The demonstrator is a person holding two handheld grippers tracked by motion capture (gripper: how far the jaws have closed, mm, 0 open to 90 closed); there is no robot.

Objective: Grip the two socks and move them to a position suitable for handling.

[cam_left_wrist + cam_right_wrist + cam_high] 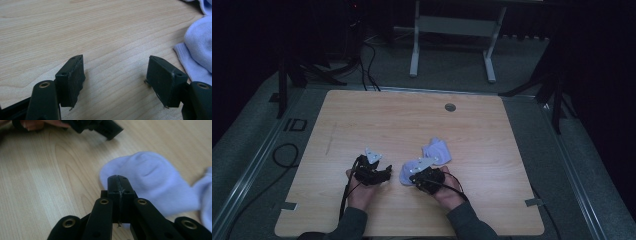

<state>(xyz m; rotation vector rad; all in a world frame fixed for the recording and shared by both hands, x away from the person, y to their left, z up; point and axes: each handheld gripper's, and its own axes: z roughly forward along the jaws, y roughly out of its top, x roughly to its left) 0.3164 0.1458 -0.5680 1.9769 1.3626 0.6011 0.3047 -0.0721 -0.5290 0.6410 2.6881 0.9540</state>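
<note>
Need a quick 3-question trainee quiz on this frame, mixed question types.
1. True or false: the left gripper has its fingers standing apart over bare wood.
2. Which best describes the right gripper? A) wide open B) fingers pressed together C) holding a cup
3. Fill in: the pale lilac knitted socks lie on the light wooden ___.

Key: 1 true. 2 B; whether it pinches sock fabric cannot be told. 3 table.
</note>
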